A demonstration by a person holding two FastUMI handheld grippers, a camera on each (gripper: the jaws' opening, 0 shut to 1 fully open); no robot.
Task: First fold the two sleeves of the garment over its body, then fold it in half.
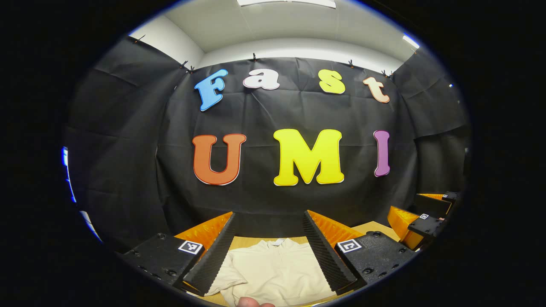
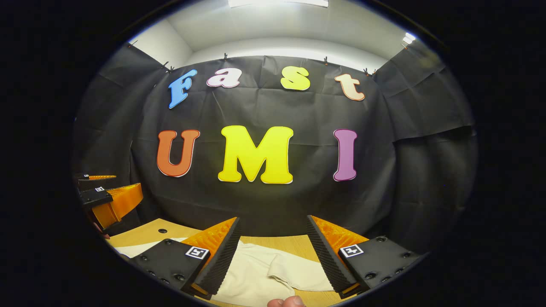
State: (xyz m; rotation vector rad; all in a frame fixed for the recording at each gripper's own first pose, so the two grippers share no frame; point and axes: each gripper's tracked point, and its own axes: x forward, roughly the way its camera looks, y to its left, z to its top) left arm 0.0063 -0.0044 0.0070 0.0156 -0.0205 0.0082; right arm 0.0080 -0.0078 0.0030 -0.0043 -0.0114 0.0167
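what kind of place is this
Likely a small recording booth, not a home: black cloth clipped up as walls, a wooden table with a cream garment laid out, and two handheld grippers, left and right.

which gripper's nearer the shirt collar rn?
Left. The left gripper is open above the shirt body, with the collar straight ahead between its fingers. The right gripper is open over a sleeve.

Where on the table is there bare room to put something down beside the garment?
In the right gripper view, bare table runs between the cream garment and the black cloth wall, and around the small hole far left. Between the right gripper fingers the cloth crowds it. In the left gripper view, the left gripper hangs over garment.
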